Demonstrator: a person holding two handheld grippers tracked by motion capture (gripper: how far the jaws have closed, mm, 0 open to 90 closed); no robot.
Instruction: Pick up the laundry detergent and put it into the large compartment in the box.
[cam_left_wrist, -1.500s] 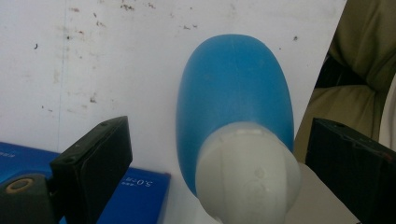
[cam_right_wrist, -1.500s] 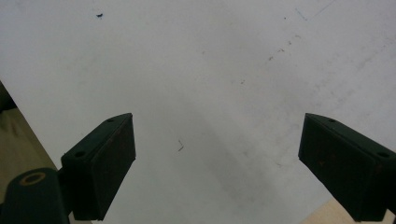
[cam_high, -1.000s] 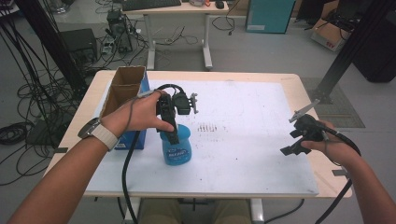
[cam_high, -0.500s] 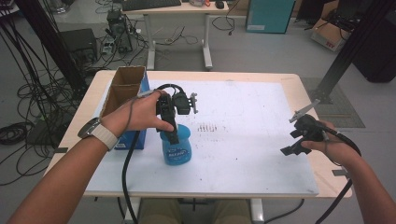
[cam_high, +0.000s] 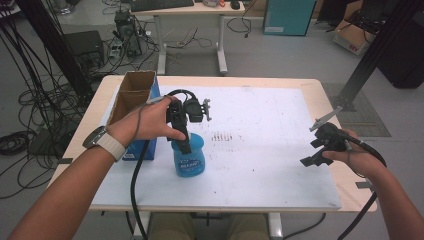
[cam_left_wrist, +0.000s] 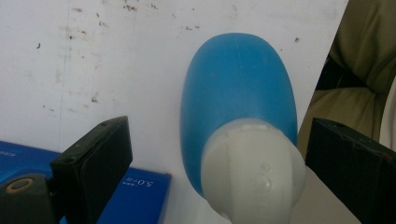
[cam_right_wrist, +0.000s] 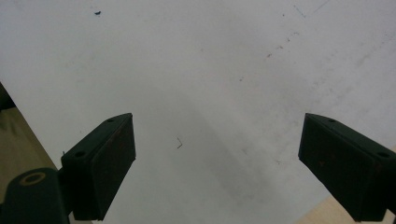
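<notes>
Bottle first — it is blue, with a pale cap, and it stands upright on the white table, near the front edge on the person's left side. A blue box sits just beside it, and a brown cardboard box stands behind that one.

From where I stand, the left gripper hangs right over the bottle, pointing down at its top. Its jaws are spread wide. In the left gripper view the cap sits between the two black jaws, close to the right one, and I cannot tell if it touches. The left hand wraps around the handle, and a watch is on that wrist.

The right gripper is well apart from the bottle, over by the table's right edge. Its jaws are wide apart too, with nothing between them but bare white table.

Compared with half a second ago and a second ago, nothing looks different — the bottle is in the same spot, the left gripper is over it just the same, and the right gripper has not moved either.
</notes>
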